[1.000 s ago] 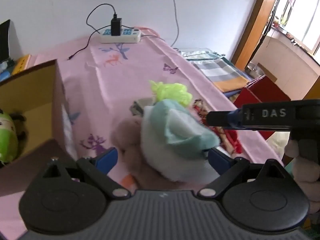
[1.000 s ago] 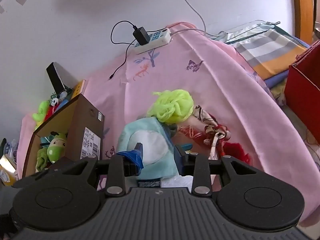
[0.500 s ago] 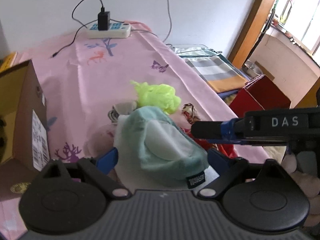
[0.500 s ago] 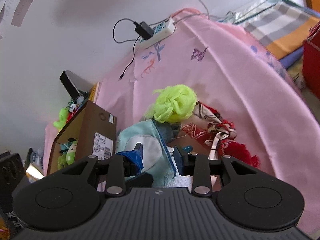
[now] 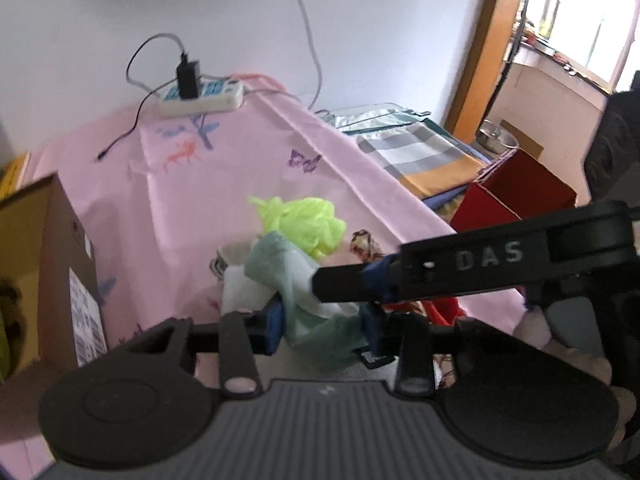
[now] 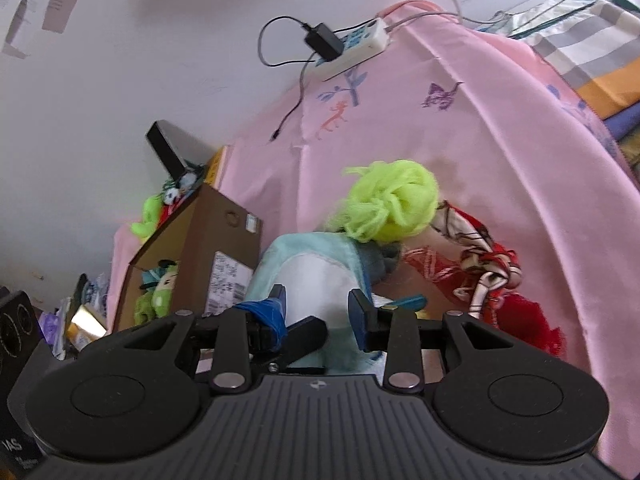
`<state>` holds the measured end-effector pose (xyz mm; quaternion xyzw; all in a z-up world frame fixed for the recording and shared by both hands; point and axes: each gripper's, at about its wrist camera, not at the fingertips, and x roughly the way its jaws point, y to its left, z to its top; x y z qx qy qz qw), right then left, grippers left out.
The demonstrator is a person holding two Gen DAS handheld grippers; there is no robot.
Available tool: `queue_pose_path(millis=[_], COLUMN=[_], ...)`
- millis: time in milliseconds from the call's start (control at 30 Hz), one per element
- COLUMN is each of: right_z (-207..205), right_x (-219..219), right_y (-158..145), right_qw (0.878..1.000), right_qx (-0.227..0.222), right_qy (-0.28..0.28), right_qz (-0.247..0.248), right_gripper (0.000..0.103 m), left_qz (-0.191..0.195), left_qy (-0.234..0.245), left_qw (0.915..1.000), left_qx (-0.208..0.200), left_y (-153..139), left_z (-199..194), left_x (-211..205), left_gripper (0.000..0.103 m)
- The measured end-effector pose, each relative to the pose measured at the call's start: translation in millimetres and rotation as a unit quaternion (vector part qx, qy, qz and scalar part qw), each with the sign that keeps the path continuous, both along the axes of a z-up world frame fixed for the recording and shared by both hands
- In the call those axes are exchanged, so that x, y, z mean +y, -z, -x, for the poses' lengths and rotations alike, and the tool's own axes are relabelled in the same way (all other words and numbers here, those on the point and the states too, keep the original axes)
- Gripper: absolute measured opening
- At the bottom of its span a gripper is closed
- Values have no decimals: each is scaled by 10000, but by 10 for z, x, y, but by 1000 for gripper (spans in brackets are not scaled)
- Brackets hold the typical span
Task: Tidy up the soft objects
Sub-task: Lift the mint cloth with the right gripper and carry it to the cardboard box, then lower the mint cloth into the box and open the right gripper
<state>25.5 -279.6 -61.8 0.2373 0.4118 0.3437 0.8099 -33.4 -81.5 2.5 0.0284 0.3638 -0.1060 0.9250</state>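
— What's that soft thing both claws are on?

— A plush toy (image 5: 304, 280), pale teal with a white patch, low in the centre of both wrist views. In the left view it looks bunched and crumpled, with a small dark label hanging at its lower edge. In the right view (image 6: 316, 276) the white patch is rounded, framed by teal.

— How are the claws set?

— The left gripper (image 5: 324, 328) is closing, its blue pads already squeezing the teal fabric between them. The right gripper (image 6: 318, 312) reaches in from the right of the left view as a long black bar; its jaws are easing apart, the toy sits between them, and I cannot tell whether the pads press on it.

— What lies around the toy?

— A neon green mesh puff (image 6: 392, 204) sits just above it in the frame, touching its upper edge. To the right lies a red and cream patterned scarf (image 6: 480, 256), knotted. All of it rests on a pink cloth (image 6: 500, 140) printed with a butterfly and deer.

— Any containers?

— A brown cardboard box (image 6: 224, 248) stands at the left, just beside the toy, open on its side. Inside is a green doll (image 6: 160, 292). At right in the left view there is a red box (image 5: 516, 196); its contents are out of sight.
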Motion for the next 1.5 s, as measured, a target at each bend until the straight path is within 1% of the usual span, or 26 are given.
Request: queue_pose_path(millis=[33, 100, 133, 333, 433, 567, 700, 833, 900, 933, 1000, 1033, 1100, 1167, 1267, 1400, 1500], right_z=[10, 42, 58, 118, 160, 209, 236, 238, 208, 209, 152, 135, 33, -76, -216, -282, -280], right_x=[4, 19, 24, 103, 240, 621, 1162, 1741, 2055, 2142, 2405, 2499, 2675, 2749, 2824, 2857, 2850], right_y=[-24, -99, -143, -393, -548, -773, -1017, -1147, -1144, -1137, -1049, -989, -858, -734, -552, -464, -433], right_qw=[10000, 9997, 9994, 9971, 9946, 9905, 9821, 9747, 9728, 9726, 9724, 9716, 9709, 9715, 9745, 9740, 9748], right_qx=[-53, -236, -337, -748, -1011, -1340, -1797, -2090, -2154, -2159, -2146, -2162, -2107, -1985, -1737, -1654, -1586], right_qy=[-33, -49, -68, -147, -195, -288, -563, -789, -842, -842, -810, -781, -738, -708, -581, -354, -273], right_qz=[-16, -8, 7, -9, -96, -144, -102, -15, 127, 186, 419, 560, 861, 1081, 1294, 1508, 1542], right_gripper=[18, 18, 17, 15, 14, 14, 14, 14, 14, 14, 14, 14, 14, 14, 14, 14, 15], left_qz=[-28, -203, -218, 89, 136, 145, 84, 53, 59, 63, 124, 208, 374, 479, 788, 1146, 1219], left_qy=[67, 84, 93, 90, 96, -6, -234, -480, -590, -626, -692, -718, -722, -715, -689, -654, -670], left_qw=[10000, 9995, 9993, 9978, 9951, 9905, 9845, 9809, 9813, 9818, 9839, 9857, 9889, 9912, 9920, 9905, 9902], left_qx=[-52, -231, -293, -645, -976, -1366, -1739, -1887, -1831, -1790, -1644, -1513, -1244, -1010, -703, -394, -144], left_y=[-23, -72, -94, -262, -399, -581, -773, -881, -865, -840, -734, -667, -497, -346, -170, -14, 83], left_z=[17, 57, 68, 163, 260, 378, 498, 529, 490, 460, 383, 308, 160, 8, -155, -402, -545], left_x=[-23, -60, -62, 80, 238, 589, 1092, 1595, 1857, 1956, 2161, 2259, 2426, 2544, 2656, 2706, 2713], left_gripper=[28, 28, 27, 22, 22, 21, 21, 20, 20, 19, 19, 17, 17, 17, 17, 17, 17])
